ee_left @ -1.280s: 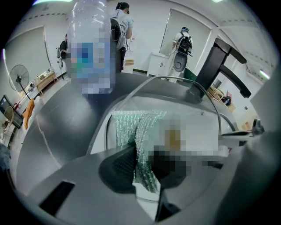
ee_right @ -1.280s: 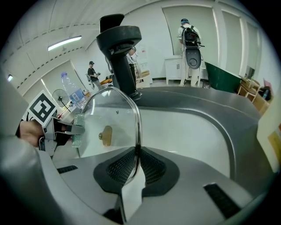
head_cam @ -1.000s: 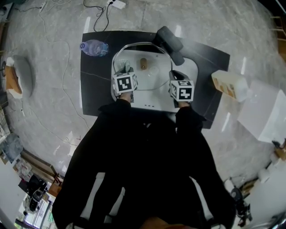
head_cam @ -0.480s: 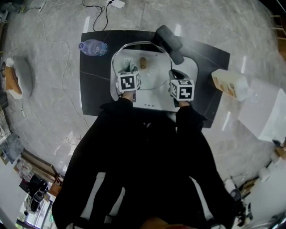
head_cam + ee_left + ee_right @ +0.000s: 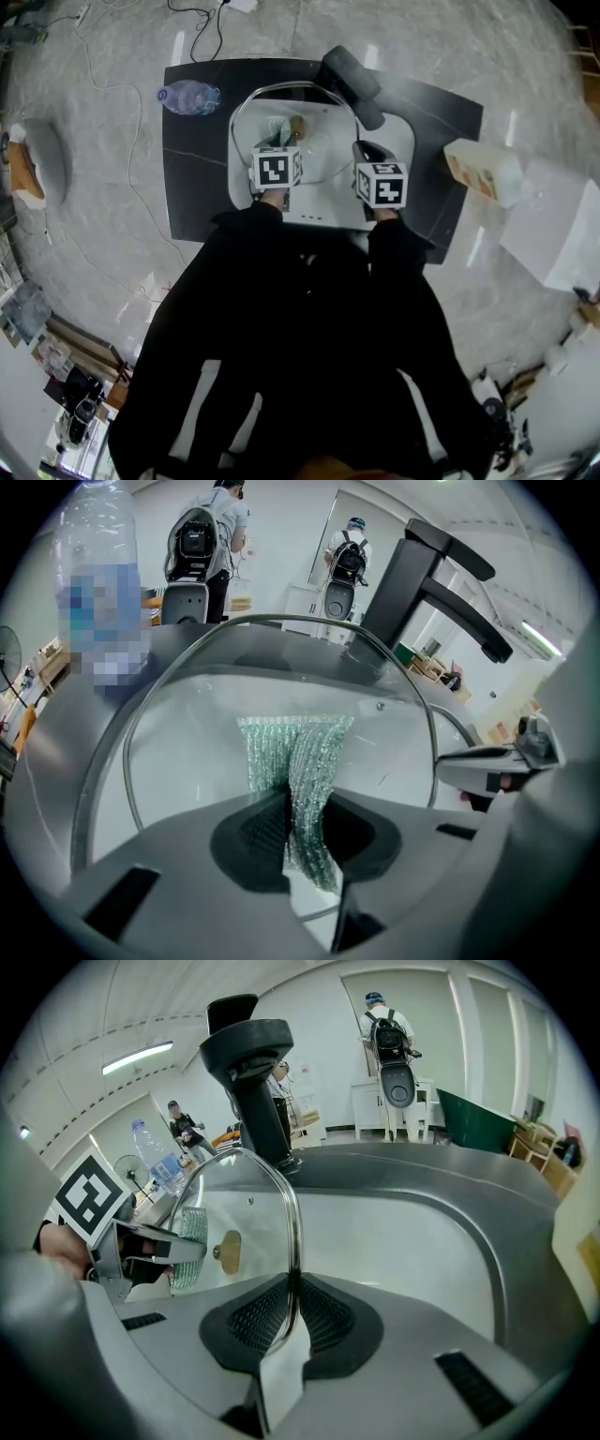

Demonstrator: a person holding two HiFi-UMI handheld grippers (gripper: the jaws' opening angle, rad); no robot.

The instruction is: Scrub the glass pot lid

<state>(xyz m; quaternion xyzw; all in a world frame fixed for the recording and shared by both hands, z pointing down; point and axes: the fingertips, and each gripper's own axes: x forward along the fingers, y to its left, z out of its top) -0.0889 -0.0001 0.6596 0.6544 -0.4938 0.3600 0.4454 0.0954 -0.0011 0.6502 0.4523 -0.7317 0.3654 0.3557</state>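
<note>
Glass pot lid (image 5: 319, 155) hung over the white sink (image 5: 398, 141), held by its metal rim. The right gripper (image 5: 292, 1283) had its fingers closed together on that rim, which rose straight up from between them and curved away to their left, so the lid stood nearly edge-on to them. Being round, it showed no long axis. Its broad face was turned toward the left gripper (image 5: 286, 810), and its wooden knob (image 5: 228, 1251) sat ahead and left of the right fingers. The left fingers were clamped on a green mesh scouring cloth (image 5: 300, 752), which stuck out ahead of them and fanned against the glass near the lid's middle. The black faucet (image 5: 441, 583) stood beyond the lid, ahead and right of the left fingers. A water bottle (image 5: 98, 583) stood well off to their left.
</note>
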